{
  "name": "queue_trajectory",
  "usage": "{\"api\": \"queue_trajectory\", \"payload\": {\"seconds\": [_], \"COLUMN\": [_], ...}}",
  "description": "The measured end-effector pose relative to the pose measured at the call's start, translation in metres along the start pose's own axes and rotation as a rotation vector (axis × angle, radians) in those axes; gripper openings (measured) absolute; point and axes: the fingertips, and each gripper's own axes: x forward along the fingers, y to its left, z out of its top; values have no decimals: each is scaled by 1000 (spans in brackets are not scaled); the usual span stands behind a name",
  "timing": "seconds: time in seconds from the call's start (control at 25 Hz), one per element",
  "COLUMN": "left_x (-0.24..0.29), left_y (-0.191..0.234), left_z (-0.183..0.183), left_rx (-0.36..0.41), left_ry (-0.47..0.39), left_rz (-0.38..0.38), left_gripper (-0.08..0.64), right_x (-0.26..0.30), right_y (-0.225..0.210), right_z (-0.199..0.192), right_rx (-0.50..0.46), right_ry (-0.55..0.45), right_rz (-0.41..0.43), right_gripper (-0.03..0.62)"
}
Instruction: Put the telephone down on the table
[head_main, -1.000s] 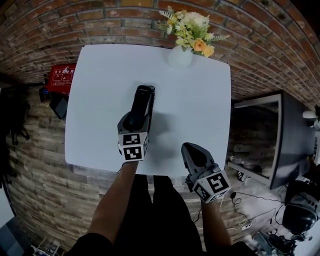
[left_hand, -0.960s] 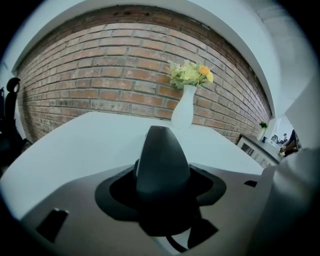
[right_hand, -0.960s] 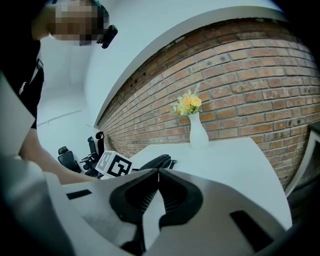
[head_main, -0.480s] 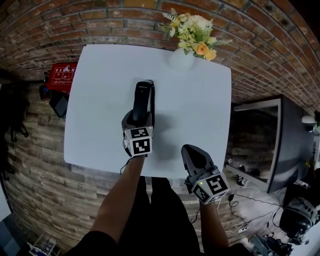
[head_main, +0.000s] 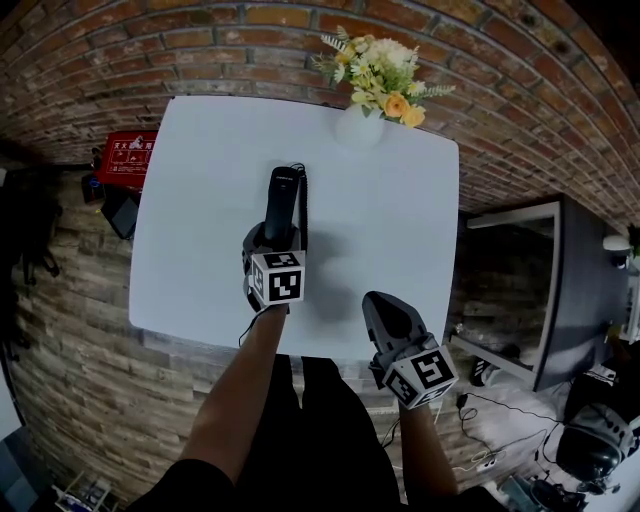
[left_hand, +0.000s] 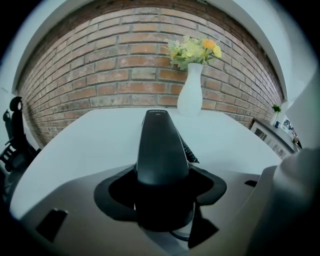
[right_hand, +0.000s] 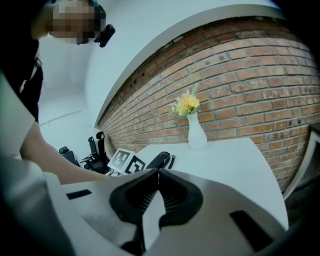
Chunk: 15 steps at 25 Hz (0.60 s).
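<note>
The black telephone handset (head_main: 283, 197) points away from me over the middle of the white table (head_main: 190, 220), its coiled cord (head_main: 303, 190) along its right side. My left gripper (head_main: 272, 238) is shut on the handset's near end. In the left gripper view the handset (left_hand: 160, 145) fills the space between the jaws and aims at the vase. Whether it touches the tabletop I cannot tell. My right gripper (head_main: 386, 303) hovers at the table's near right edge, shut with nothing in it; in the right gripper view its fingertips (right_hand: 158, 172) meet.
A white vase of yellow and white flowers (head_main: 362, 118) stands at the table's far edge against the brick wall. A red box (head_main: 125, 158) sits on the floor at the left. A dark cabinet (head_main: 590, 280) stands to the right of the table.
My left gripper has carried the handset slightly forward and to the right, and the handset now points straighter toward the vase. The right gripper has barely moved.
</note>
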Motion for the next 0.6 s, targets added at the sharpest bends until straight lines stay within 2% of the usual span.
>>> {"api": "queue_trajectory", "payload": {"seconds": [0.08,0.24,0.6], "left_x": [0,-5,-49], "left_y": [-2,-3,-2], "left_z": [0,1,20], "left_rx": [-6,-16,-8], "left_ry": [0,-10,-119], "left_rz": [-16,-43,-74], "left_gripper": [284,346,353], "right_x": [-2,-6,-15], "right_y": [0,0,1], "right_z": [3,9,15], "right_rx": [0,-8,-27], "right_ry": [-8,-22,-46], "right_rz": [3,13,37], "right_gripper": [23,23,23]}}
